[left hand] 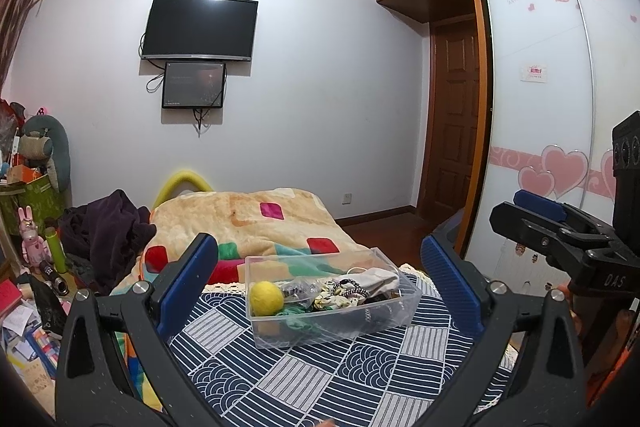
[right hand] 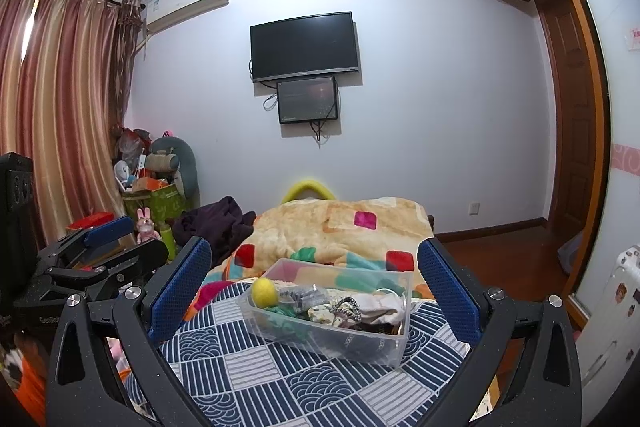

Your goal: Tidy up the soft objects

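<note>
A clear plastic box (left hand: 372,323) (right hand: 360,341) stands on a blue and grey patterned cloth (left hand: 320,375) (right hand: 260,375) on the bed. It holds a yellow felt ball (left hand: 266,298) (right hand: 264,291), green yarn (left hand: 294,315), a white cloth (left hand: 378,277) (right hand: 384,305), hair ties and other small soft things. My left gripper (left hand: 318,283) is open and empty, above and in front of the box. My right gripper (right hand: 314,287) is open and empty, also in front of the box. The right gripper shows in the left wrist view (left hand: 532,211); the left gripper shows in the right wrist view (right hand: 116,239).
A plush blanket with coloured squares (left hand: 256,223) (right hand: 340,227) covers the bed behind the box. Dark clothes (left hand: 108,227) (right hand: 216,223) lie at its left. Cluttered boxes and toys (left hand: 28,187) stand at far left. A wardrobe with sliding doors (left hand: 540,107) is on the right.
</note>
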